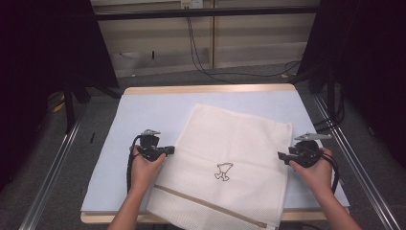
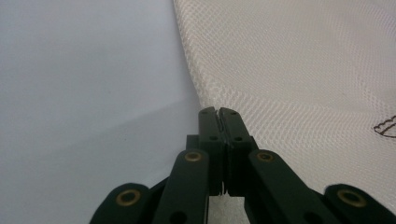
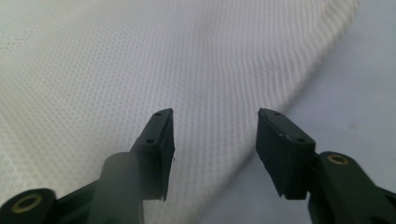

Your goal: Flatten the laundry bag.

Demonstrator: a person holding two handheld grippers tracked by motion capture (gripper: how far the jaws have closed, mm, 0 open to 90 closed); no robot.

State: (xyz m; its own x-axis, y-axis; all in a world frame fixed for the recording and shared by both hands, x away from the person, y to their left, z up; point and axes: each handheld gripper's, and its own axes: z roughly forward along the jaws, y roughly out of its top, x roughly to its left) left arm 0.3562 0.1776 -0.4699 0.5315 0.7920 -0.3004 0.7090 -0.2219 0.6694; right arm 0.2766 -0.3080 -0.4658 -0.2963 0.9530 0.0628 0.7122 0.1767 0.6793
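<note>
The mesh bag [image 1: 225, 163] lies flat mid-table [image 1: 143, 108]. The left claw [image 1: 168, 150], at its nine o'clock edge, is clamped shut on the hem to lift it; the right claw [image 1: 282, 156], at three o'clock, gapes over the opposite edge, gripping nothing.

The mesh bag [image 1: 230, 158] is cream-white with a fine honeycomb weave, a small dark-brown line drawing [image 1: 223, 171] near its middle and a tan zipper strip [image 1: 206, 203] across its near end. The tabletop [image 1: 143, 110] is pale blue-grey with a light wooden rim. Both grippers are black, with brass-coloured rivets.
</note>
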